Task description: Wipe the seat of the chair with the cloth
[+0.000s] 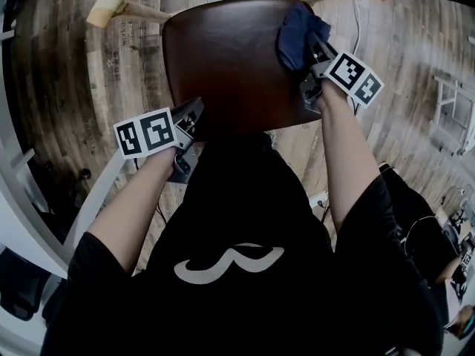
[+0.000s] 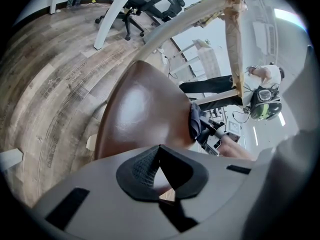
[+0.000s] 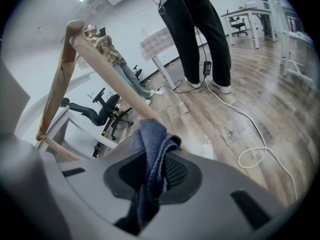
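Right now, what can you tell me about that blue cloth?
The cloth is dark blue and looks like soft woven fabric. It is crumpled into a bunch rather than spread flat. The right gripper is shut on it, with folds sticking out past the jaws and the rest trailing back between them. It sits at the far right edge of the brown chair seat, apparently resting on it.

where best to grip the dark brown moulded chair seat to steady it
Grip the dark brown seat by its thin front-left rim, coming from the front. The dished top likely gives jaws nothing to close on, and that rim is clear of the blue cloth in the right gripper.
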`<state>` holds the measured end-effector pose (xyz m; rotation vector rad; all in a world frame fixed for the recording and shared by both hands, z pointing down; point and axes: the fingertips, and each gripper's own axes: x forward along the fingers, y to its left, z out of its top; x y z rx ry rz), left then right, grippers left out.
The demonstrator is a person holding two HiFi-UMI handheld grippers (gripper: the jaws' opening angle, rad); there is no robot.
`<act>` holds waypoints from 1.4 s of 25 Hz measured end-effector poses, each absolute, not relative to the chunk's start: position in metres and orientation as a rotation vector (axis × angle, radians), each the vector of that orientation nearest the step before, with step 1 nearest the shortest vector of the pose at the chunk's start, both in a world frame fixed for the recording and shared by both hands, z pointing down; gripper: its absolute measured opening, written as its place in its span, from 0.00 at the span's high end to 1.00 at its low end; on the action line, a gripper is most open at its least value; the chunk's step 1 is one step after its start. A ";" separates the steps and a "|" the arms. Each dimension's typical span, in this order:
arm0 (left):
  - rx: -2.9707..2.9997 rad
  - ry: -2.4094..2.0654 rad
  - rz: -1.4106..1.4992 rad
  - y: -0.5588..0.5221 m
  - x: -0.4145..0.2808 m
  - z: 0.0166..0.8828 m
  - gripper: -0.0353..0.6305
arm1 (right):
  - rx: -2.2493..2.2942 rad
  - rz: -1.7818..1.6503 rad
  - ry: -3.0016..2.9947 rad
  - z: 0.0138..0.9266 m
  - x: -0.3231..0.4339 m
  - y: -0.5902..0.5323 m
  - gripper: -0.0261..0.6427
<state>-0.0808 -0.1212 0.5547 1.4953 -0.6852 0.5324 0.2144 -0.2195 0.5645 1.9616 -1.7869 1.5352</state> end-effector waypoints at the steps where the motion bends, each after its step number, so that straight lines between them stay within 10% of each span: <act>1: 1.495 -0.687 0.534 -0.120 -0.081 0.555 0.93 | 1.975 1.540 -1.778 0.565 0.219 -0.219 0.88; 19: 1.454 -0.763 0.465 -0.118 -0.099 0.555 0.93 | 1.918 1.549 -1.918 0.522 0.196 -0.229 0.88; 35: 1.362 -0.897 0.366 -0.094 -0.166 0.560 0.93 | 1.354 1.740 -2.217 0.488 -0.019 -0.212 0.88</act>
